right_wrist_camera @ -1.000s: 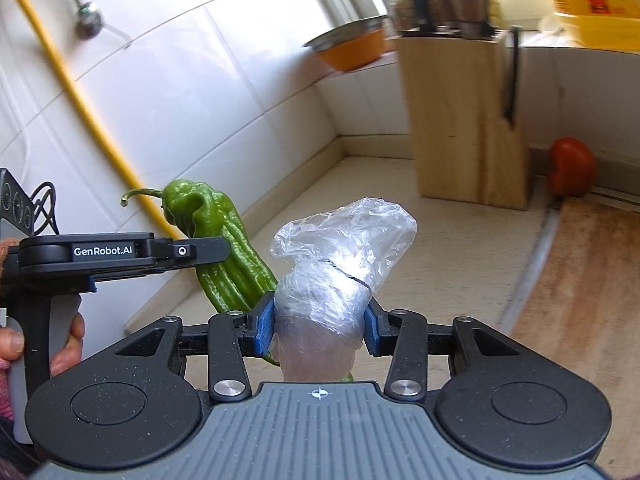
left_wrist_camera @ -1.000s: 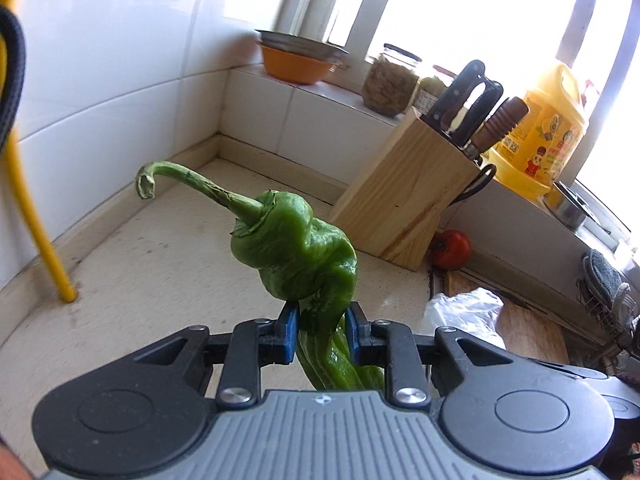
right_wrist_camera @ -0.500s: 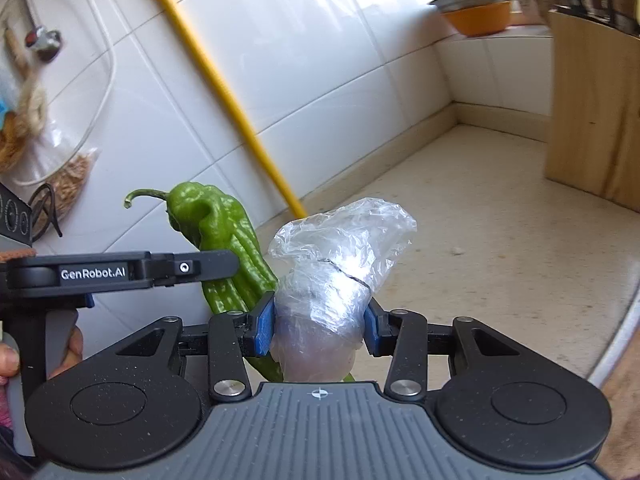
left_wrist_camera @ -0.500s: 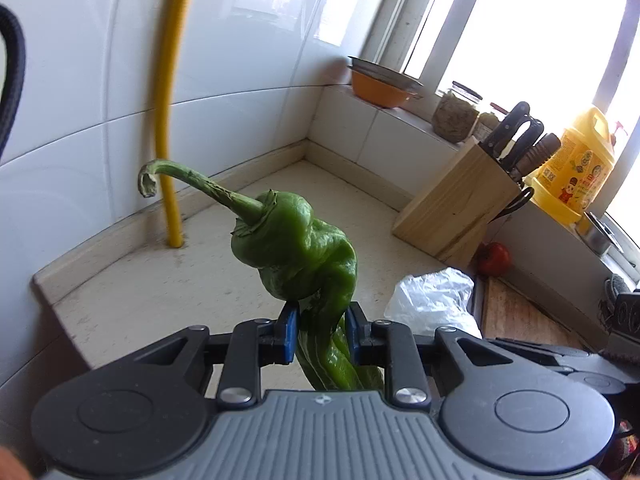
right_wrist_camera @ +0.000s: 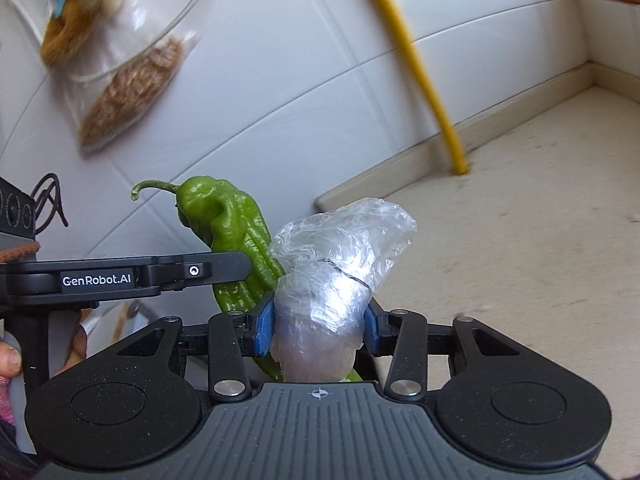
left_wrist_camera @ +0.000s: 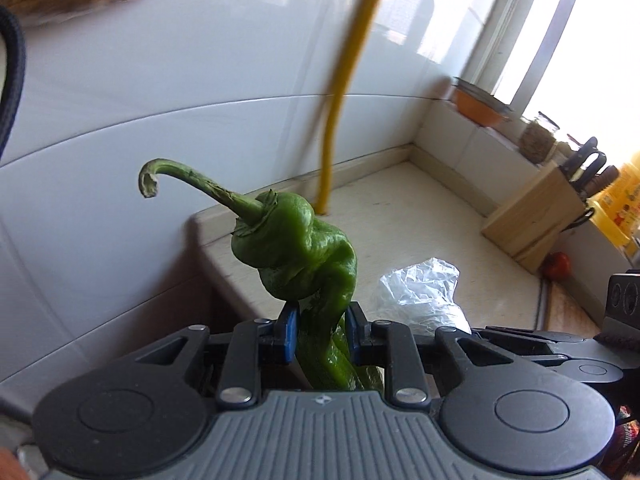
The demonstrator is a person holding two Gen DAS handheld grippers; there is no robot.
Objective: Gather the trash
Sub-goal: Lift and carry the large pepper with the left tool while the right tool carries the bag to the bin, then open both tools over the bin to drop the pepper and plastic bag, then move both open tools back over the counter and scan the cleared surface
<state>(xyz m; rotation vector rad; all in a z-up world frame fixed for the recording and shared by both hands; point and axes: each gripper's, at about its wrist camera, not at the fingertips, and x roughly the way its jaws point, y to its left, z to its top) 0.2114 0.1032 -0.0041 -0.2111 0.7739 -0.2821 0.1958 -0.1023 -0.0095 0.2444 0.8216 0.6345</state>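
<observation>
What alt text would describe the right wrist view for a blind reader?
The right gripper holds a crumpled clear bag. Beside it, the left gripper holds a green pepper, near a white tiled wall and a yellow pipe.

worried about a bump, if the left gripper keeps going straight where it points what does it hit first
Probably the white tiled wall: past the green pepper clamped in the left gripper, nothing else shows in that line. The counter edge sits lower; depth is unclear.
</observation>
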